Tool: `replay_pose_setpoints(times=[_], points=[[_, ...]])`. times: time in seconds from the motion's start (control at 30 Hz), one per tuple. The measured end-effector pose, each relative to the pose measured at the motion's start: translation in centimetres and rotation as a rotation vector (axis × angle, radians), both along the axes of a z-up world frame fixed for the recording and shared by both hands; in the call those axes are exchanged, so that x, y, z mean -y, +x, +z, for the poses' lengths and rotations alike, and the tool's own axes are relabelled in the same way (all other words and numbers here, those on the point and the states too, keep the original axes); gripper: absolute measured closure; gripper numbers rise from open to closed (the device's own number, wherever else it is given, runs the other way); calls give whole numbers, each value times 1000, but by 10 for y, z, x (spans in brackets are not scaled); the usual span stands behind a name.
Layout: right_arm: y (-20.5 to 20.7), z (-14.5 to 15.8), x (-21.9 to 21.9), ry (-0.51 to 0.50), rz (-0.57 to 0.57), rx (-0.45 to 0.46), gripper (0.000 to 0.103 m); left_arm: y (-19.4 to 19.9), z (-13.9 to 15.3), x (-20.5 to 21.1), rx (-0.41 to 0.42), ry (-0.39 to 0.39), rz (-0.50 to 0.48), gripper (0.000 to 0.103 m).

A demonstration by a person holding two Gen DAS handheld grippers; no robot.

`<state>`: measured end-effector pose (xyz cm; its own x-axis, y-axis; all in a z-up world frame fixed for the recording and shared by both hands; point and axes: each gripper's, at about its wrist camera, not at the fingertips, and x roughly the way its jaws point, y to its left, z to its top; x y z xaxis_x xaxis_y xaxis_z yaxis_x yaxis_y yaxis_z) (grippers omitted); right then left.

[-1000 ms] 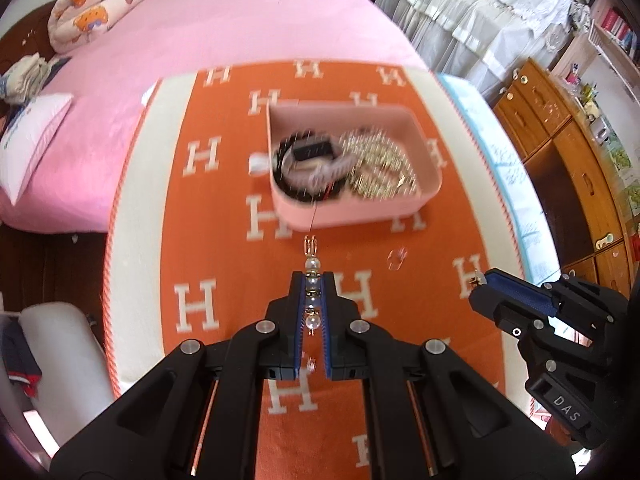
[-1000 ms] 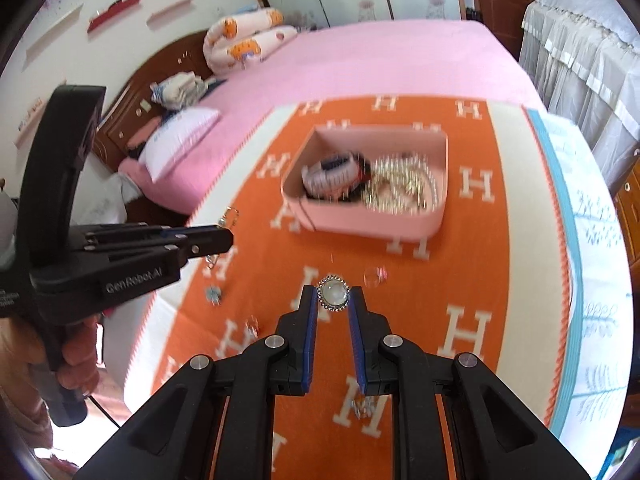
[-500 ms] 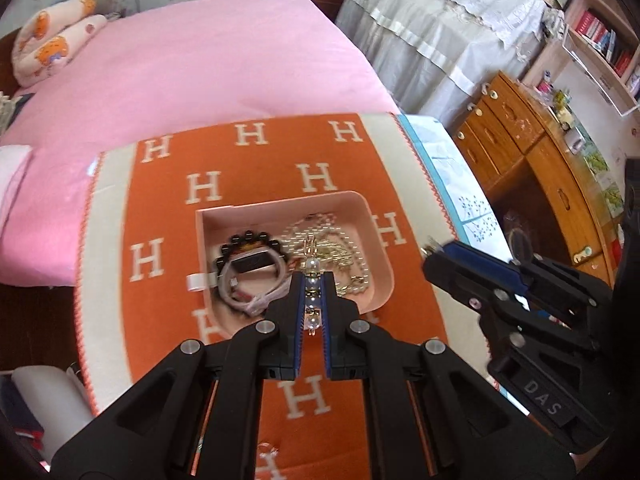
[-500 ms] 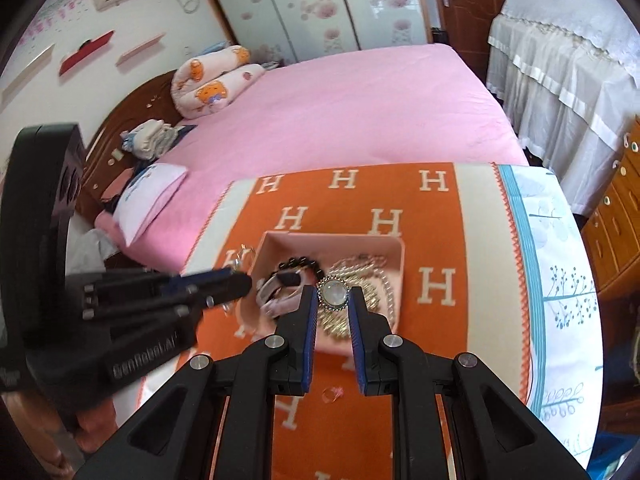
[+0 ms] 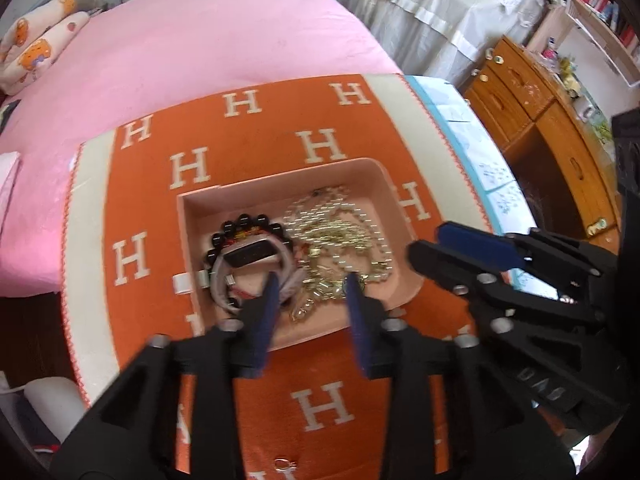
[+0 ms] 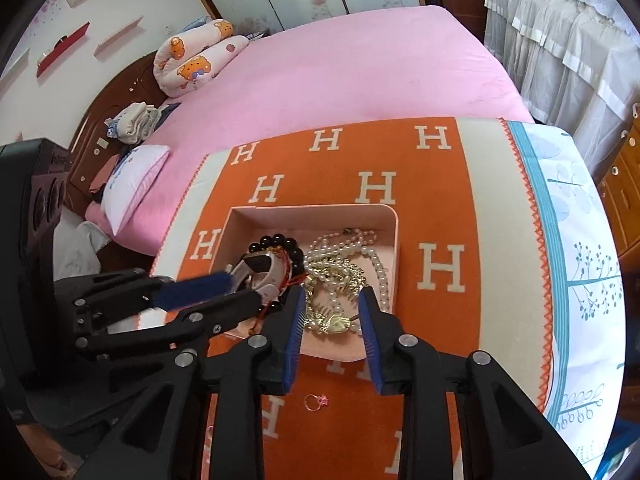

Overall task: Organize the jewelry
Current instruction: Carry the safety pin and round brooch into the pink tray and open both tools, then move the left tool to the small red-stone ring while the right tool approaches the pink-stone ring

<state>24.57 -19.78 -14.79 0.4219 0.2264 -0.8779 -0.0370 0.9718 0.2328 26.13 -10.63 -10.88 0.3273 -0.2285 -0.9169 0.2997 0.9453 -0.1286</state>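
Note:
A pink jewelry box [image 5: 390, 190] [image 6: 394, 216] sits on an orange H-pattern cloth [image 5: 320, 148] [image 6: 380, 188]. It holds a black bead bracelet [image 5: 244, 222] [image 6: 276, 240], a watch [image 5: 252, 254] [image 6: 260, 262], and pearl and gold chains [image 5: 336, 236] [image 6: 344, 264]. My left gripper [image 5: 312, 280] is open and empty above the box's near edge. My right gripper [image 6: 332, 292] is open and empty over the chains, with a gold piece [image 6: 334, 322] lying between its fingers. A small pink ring [image 6: 316, 401] lies on the cloth in front of the box.
A pink bed [image 6: 340, 68] lies behind the cloth. Wooden drawers [image 5: 532, 120] stand at the right. A small metal jewelry piece [image 5: 282, 465] lies on the cloth near the bottom of the left wrist view.
Both grippers moved forward over the box and opened. The bead earring left the left gripper and the round pearl brooch left the right gripper.

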Motion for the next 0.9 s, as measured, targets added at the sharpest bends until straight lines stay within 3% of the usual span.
replay_pose_setpoints(times=[0.07, 0.57, 0.73, 0.9], points=[[-2, -1, 0, 9, 1, -1, 73, -1, 1, -11, -2, -13, 24, 57], [-51, 13, -14, 13, 34, 9, 73, -58, 27, -72, 42, 22, 130, 57], [-76, 18, -13, 21, 39, 6, 73, -88, 26, -79, 63, 72, 86, 57], [-103, 18, -12, 13, 53, -1, 73, -122, 11, -84, 68, 106, -23, 57]])
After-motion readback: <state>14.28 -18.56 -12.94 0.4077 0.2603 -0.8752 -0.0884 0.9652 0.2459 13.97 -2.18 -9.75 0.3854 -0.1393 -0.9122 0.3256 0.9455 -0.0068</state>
